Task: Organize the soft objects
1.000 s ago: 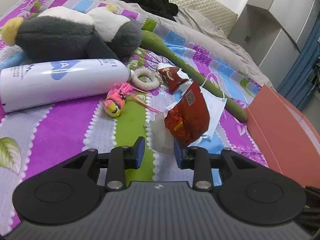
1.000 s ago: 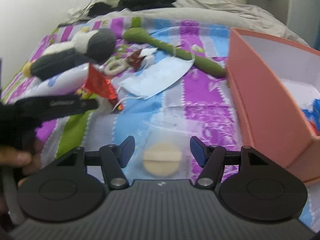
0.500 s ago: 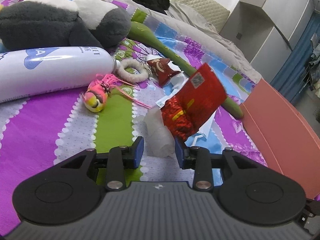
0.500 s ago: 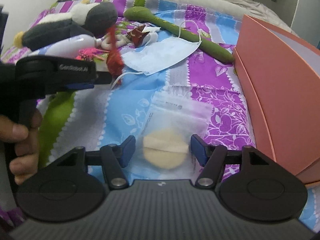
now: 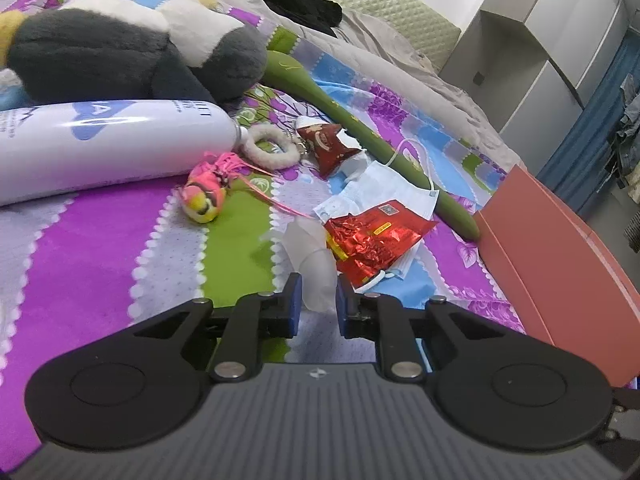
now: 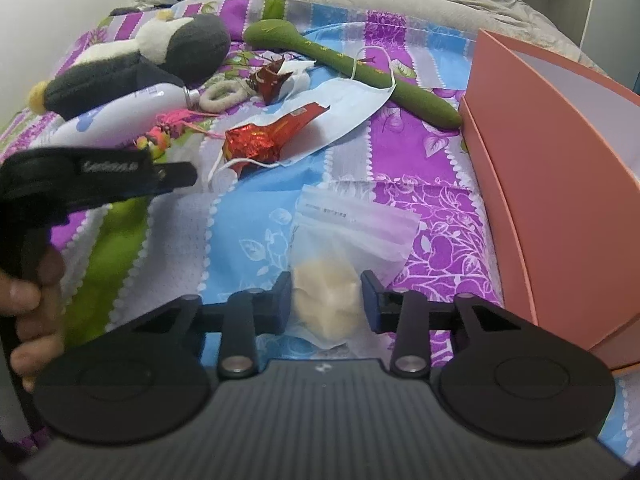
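In the left wrist view, the left tool [image 5: 316, 300] has just been closing and now stands narrow around a frosted, translucent soft pouch [image 5: 314, 264] on the striped bedspread [image 5: 100, 248]; that limp film could slip free if lifted fast. In the right wrist view, the right tool [image 6: 325, 300] has also been closing on a clear plastic bag with a cream round pad [image 6: 332, 284], beside the salmon-pink cardboard box [image 6: 560, 184]; a pinch on loose film alone might let the pad sag out.

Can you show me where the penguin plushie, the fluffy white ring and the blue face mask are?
penguin plushie [image 5: 100, 52], left wrist view, on its dark grey body.
fluffy white ring [image 5: 272, 144], left wrist view, on its fuzzy band.
blue face mask [image 6: 352, 108], right wrist view, on its pleated middle.
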The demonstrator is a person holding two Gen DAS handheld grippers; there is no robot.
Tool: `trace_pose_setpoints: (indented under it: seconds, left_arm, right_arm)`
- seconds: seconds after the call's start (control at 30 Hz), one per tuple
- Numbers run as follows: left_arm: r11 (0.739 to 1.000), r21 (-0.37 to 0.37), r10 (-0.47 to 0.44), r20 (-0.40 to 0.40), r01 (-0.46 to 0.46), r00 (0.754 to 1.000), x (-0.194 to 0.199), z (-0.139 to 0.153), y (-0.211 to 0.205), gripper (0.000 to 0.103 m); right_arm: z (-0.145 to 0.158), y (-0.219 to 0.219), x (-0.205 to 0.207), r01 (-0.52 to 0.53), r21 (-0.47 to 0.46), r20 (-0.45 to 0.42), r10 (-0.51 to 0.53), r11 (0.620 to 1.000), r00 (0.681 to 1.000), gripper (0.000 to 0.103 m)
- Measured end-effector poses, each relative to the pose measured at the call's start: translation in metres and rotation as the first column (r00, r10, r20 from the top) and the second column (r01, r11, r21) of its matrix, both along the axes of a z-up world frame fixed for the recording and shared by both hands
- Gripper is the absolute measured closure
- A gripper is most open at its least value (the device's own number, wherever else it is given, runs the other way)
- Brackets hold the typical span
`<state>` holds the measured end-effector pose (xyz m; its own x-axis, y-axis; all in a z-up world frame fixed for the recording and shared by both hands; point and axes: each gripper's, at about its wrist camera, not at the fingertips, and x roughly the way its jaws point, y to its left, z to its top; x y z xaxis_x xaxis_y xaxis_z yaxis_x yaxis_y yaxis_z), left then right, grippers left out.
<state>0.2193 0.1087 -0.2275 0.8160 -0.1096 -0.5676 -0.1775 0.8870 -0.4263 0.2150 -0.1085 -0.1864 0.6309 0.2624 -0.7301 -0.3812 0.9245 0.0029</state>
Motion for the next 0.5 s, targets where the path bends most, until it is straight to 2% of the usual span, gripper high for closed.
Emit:
trace_pose_setpoints:
  seconds: [0.2, 0.27, 0.5]
  left_arm:
    - [0.999, -0.018, 0.027, -0.008, -0.027, 1.000, -0.025, 0.009, 0.000, 0.082]
    - [0.999, -0.020, 0.031, -0.007, -0.031, 0.999, -0.033, 0.015, -0.002, 0.083]
    - [1.000, 0.006, 0.014, -0.002, -0.014, 1.000, -0.062, 0.031, -0.017, 0.084]
  right_arm:
    - [0.008, -0.003, -0.007, -0.007, 0.027, -0.003, 0.007, 1.000, 1.000, 0.077]
    - [0.012, -0.003, -0.011, -0.012, 0.034, 0.001, 0.012, 0.999, 1.000, 0.087]
    - [0.027, -0.006, -0.029, -0.034, 0.054, 0.026, 0.032, 0.998, 0.999, 0.089]
